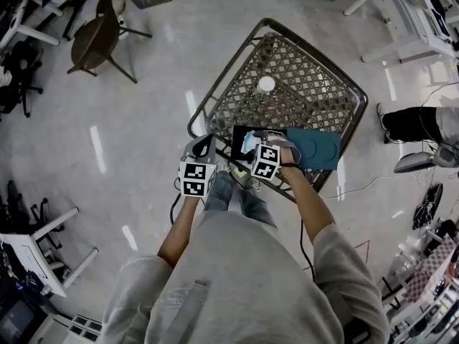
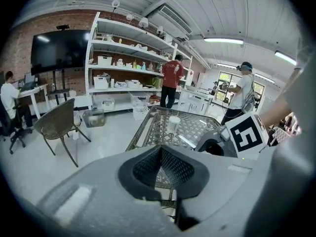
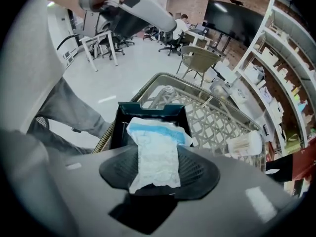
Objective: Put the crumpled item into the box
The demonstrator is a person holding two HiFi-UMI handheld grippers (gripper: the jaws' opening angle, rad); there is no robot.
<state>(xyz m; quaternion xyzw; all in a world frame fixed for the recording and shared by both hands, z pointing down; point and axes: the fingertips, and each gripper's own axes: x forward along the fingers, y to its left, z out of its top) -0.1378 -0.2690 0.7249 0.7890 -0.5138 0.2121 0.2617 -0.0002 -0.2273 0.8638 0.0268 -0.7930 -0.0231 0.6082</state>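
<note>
Teal lid (image 1: 315, 149) and dark box (image 1: 238, 150) side by side at the near edge of the lattice worktop (image 1: 301, 77), that's the head view. The right tongs (image 1: 254, 149) hover at the box with the crumpled item (image 1: 249, 142), while the left tongs (image 1: 206, 143) hang just off the edge.

Left gripper view: those tongs (image 2: 165, 174) stand slightly apart, nothing between them.

Right gripper view: the pads look clamped on the blue-and-white crumpled item (image 3: 158, 157), its free end flopped over the box (image 3: 148, 113) mouth, though how firmly is hard to judge. The danger, I'd say, is a release too near the rim. The light wad could catch there, or cling to a pad and tumble to the floor.
</note>
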